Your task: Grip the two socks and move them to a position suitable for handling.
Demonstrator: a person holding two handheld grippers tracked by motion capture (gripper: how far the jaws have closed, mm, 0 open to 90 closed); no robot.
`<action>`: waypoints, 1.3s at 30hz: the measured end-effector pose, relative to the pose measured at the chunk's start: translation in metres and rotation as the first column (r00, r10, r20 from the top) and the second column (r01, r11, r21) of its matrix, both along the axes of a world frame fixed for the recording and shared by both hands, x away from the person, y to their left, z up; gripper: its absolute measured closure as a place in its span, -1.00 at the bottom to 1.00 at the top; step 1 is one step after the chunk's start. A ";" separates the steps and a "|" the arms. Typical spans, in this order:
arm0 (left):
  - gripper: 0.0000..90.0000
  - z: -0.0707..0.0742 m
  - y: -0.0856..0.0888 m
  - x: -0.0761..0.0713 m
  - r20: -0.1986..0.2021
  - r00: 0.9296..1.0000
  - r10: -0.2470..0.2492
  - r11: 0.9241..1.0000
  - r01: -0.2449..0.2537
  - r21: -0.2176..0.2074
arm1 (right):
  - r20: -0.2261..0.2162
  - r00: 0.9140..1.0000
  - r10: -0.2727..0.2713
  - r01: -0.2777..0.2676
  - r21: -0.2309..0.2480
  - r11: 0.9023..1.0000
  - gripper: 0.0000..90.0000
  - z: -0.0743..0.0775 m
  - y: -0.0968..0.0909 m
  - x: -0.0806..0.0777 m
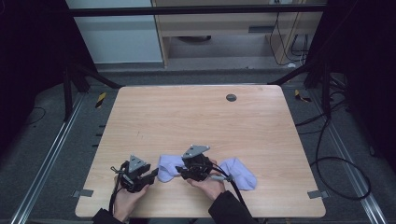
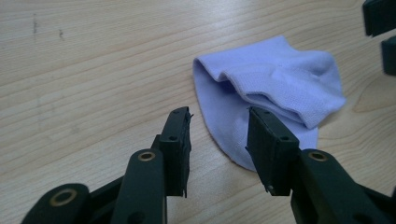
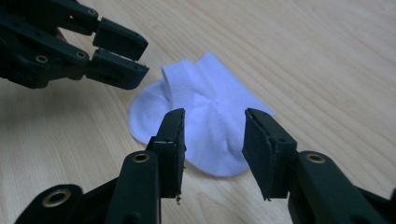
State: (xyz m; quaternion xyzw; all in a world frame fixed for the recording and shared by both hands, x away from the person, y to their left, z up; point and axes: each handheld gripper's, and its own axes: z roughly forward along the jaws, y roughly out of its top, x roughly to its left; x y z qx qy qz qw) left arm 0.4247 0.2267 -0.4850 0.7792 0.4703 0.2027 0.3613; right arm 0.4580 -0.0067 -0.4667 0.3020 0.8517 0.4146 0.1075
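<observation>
Two pale lilac socks lie near the front edge of the table [image 1: 196,116]. One sock [image 1: 169,167] sits between the two hands; the other sock [image 1: 240,173] lies to the right of the right hand, partly under its cable.

Both tools point at the middle sock from opposite sides. The left tool [image 2: 218,126] has its jaws partly open with nothing gripped; the rounded end of the sock lies just ahead of them on the wood. The right tool [image 3: 212,128] is likewise part open and empty, hanging over the sock's folded end.

My worry is that the two tools are close together: in the right gripper view the left tool sits just beside the sock, so a careless reach could knock them together. A jaw might also pinch only the top layer, or scrape the wood and push the sock away instead of catching it. The cable over the second sock could drag it.

Otherwise the table is bare apart from a dark round plug [image 1: 230,97] near the far edge, well clear of the work.
</observation>
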 end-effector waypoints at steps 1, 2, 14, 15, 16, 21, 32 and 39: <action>0.31 0.000 0.000 0.000 0.000 1.000 0.000 1.000 0.000 0.000 | 0.000 1.000 0.000 0.000 0.000 1.000 0.33 0.000 0.000 0.000; 0.31 -0.001 -0.001 0.000 -0.001 1.000 -0.004 1.000 0.004 0.001 | -0.003 1.000 0.004 -0.004 -0.005 1.000 0.34 -0.002 0.002 0.000; 0.36 -0.006 -0.009 0.004 -0.027 0.999 -0.028 0.999 0.028 0.023 | -0.044 0.999 0.024 -0.026 -0.056 0.998 0.44 -0.023 0.019 0.001; 0.36 -0.007 -0.010 0.005 -0.030 0.999 -0.030 0.999 0.031 0.022 | -0.044 0.999 0.025 -0.027 -0.059 0.998 0.46 -0.024 0.020 0.002; 0.36 -0.008 -0.010 0.005 -0.034 0.999 -0.034 0.999 0.035 0.027 | -0.047 0.999 0.029 -0.031 -0.062 0.998 0.48 -0.026 0.021 0.002; 0.41 -0.011 -0.012 0.006 -0.049 0.998 -0.036 0.999 0.037 0.031 | -0.055 0.998 0.036 -0.040 -0.072 0.997 0.66 -0.030 0.023 0.002; 0.78 -0.012 -0.010 0.008 -0.072 0.996 -0.050 0.999 0.050 0.002 | -0.058 0.998 0.032 -0.033 -0.024 0.999 0.94 -0.021 0.018 0.001; 0.90 -0.006 -0.007 0.008 -0.070 0.995 -0.064 0.998 0.063 -0.016 | -0.043 0.998 -0.045 0.049 0.094 0.994 0.94 -0.001 -0.001 0.005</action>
